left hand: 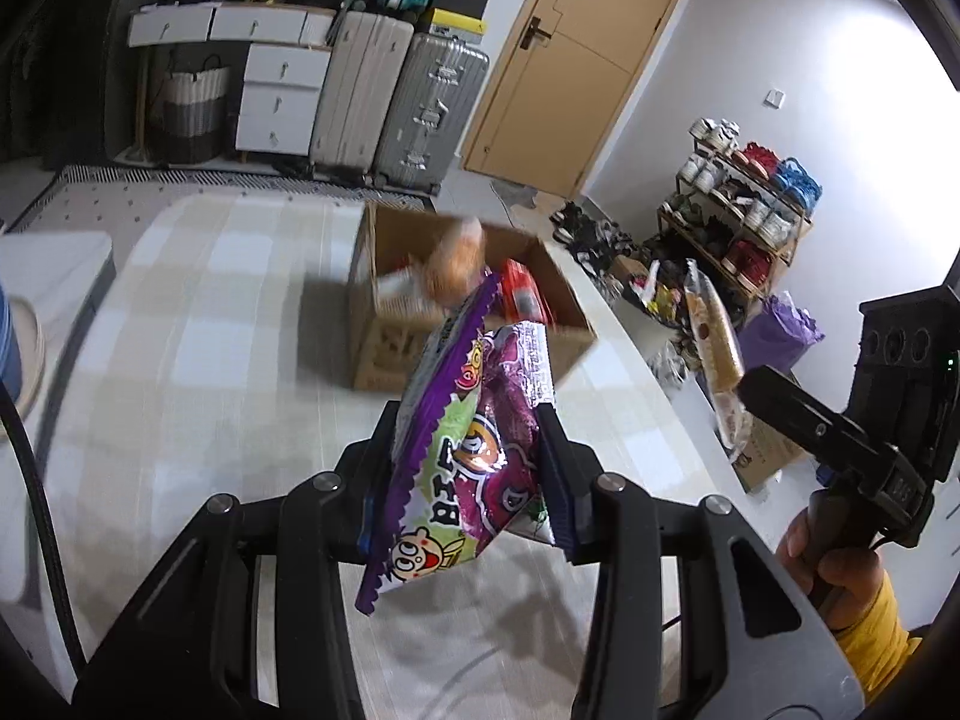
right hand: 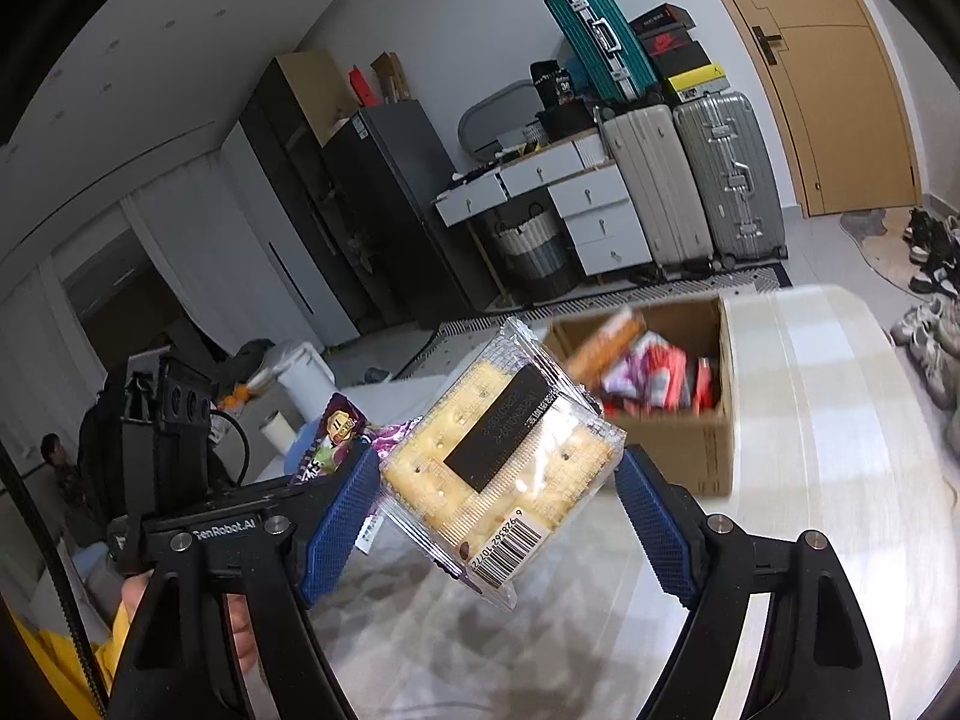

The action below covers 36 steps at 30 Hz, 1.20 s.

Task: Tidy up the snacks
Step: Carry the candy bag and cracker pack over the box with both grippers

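Note:
My left gripper (left hand: 471, 450) is shut on a purple snack bag (left hand: 474, 438) and holds it above the table, short of an open cardboard box (left hand: 474, 300) with several snacks inside. My right gripper (right hand: 498, 468) is shut on a clear cracker packet (right hand: 498, 462) with a black label and a barcode, held in the air near the box (right hand: 690, 420). The cracker packet also shows in the left wrist view (left hand: 717, 348), to the right of the box. The purple bag shows in the right wrist view (right hand: 336, 438), to the left.
The table (left hand: 180, 360) has a pale checked cloth. Suitcases (left hand: 396, 102), white drawers (left hand: 276, 96) and a wooden door (left hand: 576, 54) stand behind. A shoe rack (left hand: 744, 222) and loose shoes lie at the right. A white bin (right hand: 300, 372) stands on the floor.

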{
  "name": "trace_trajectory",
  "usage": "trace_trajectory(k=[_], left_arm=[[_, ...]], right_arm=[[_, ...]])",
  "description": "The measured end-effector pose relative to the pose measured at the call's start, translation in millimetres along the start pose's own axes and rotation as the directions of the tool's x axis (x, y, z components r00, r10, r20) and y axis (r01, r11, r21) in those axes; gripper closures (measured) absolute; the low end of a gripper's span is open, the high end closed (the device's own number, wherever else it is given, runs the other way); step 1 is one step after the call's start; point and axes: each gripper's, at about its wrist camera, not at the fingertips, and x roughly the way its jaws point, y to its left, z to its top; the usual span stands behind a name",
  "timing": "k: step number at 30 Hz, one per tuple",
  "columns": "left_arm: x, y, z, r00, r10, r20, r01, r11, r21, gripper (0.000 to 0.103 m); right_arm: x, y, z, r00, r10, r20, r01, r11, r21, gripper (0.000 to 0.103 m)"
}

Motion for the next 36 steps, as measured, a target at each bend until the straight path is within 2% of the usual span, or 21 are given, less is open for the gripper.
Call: trace_trajectory(k=[9, 14, 18, 24, 28, 30, 33, 36], left_arm=[[53, 2, 83, 1.0, 0.021, -0.001, -0.021, 0.998, 0.051, 0.064], [100, 1, 125, 0.998, 0.057, 0.002, -0.056, 0.994, 0.091, 0.064], [146, -2, 148, 0.997, 0.073, -0.028, -0.069, 0.99, 0.125, 0.064], [205, 0, 153, 0.993, 0.025, -0.116, -0.013, 0.994, 0.109, 0.064], [233, 5, 149, 0.982, -0.042, -0.185, 0.051, 0.998, 0.049, 0.064], [247, 2, 143, 0.975, -0.045, -0.22, 0.056, 0.997, 0.045, 0.064], [257, -2, 140, 0.976, -0.038, -0.215, 0.052, 0.997, 0.058, 0.064], [266, -6, 134, 0.97, -0.055, -0.236, 0.07, 0.996, 0.058, 0.064]], right_arm=[[48, -25, 64, 1.0, -0.015, 0.011, 0.015, 1.0, -0.001, 0.021], [72, -38, 83, 0.999, -0.045, 0.002, 0.045, 0.999, -0.029, 0.021], [93, -55, 93, 0.996, -0.085, -0.005, 0.085, 0.996, -0.035, 0.021], [113, -77, 96, 0.994, -0.105, -0.029, 0.105, 0.994, -0.018, 0.021], [119, -85, 92, 0.992, -0.114, -0.046, 0.113, 0.994, -0.012, 0.021], [122, -89, 89, 0.991, -0.119, -0.057, 0.118, 0.993, -0.012, 0.021], [125, -95, 86, 0.99, -0.122, -0.071, 0.122, 0.993, -0.006, 0.021], [132, -97, 83, 0.987, -0.127, -0.095, 0.126, 0.992, -0.02, 0.021]])
